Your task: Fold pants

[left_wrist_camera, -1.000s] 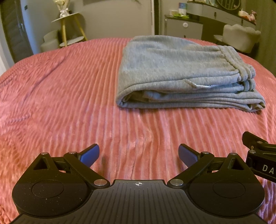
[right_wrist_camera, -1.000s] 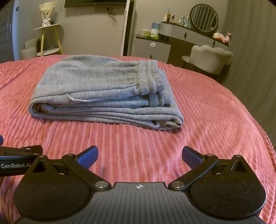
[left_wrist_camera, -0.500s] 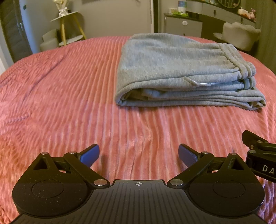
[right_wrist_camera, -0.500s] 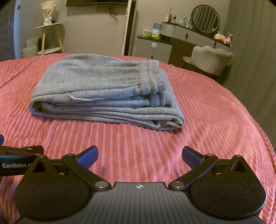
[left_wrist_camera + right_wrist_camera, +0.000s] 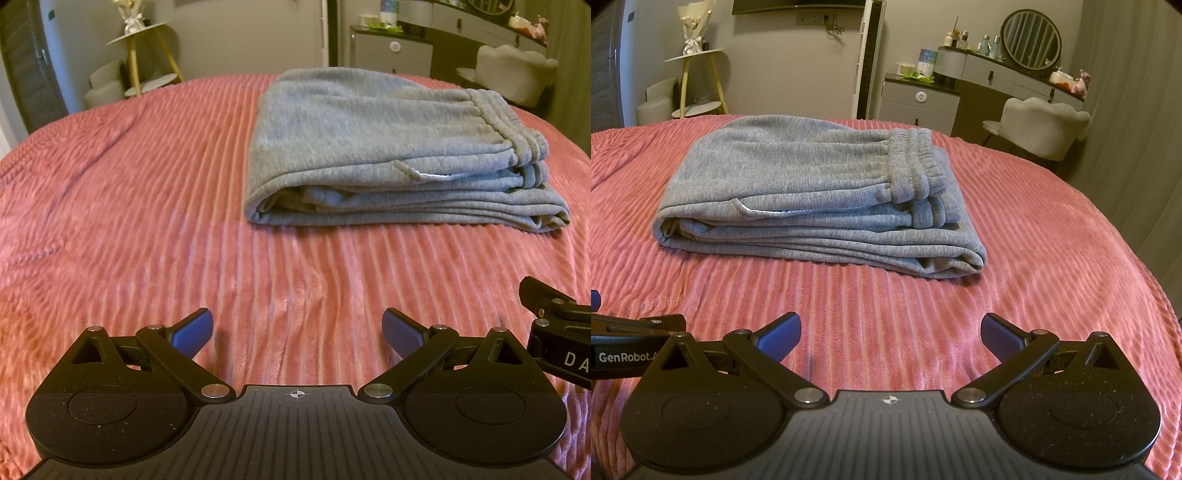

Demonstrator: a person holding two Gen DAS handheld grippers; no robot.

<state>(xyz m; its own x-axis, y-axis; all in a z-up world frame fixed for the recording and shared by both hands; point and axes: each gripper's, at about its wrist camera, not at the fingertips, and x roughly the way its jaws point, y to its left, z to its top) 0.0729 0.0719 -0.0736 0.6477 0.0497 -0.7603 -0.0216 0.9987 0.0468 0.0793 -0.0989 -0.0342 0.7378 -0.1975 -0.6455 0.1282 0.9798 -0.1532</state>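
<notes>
Only the right wrist view caught the round mirror (image 5: 1031, 40); both the left gripper (image 5: 297, 330) and right gripper (image 5: 891, 332) gaped wide, empty, short of the folded grey sweatpants (image 5: 388, 147) (image 5: 812, 184).

The bed (image 5: 147, 206) is covered with a pink ribbed blanket (image 5: 1052, 258), its ridges running away from the cameras, with slight wrinkles in places. Directly on it lie the grey pants (image 5: 388, 147) (image 5: 812, 192), folded into a flat stack of layers, elastic waistband on top toward the right.
</notes>
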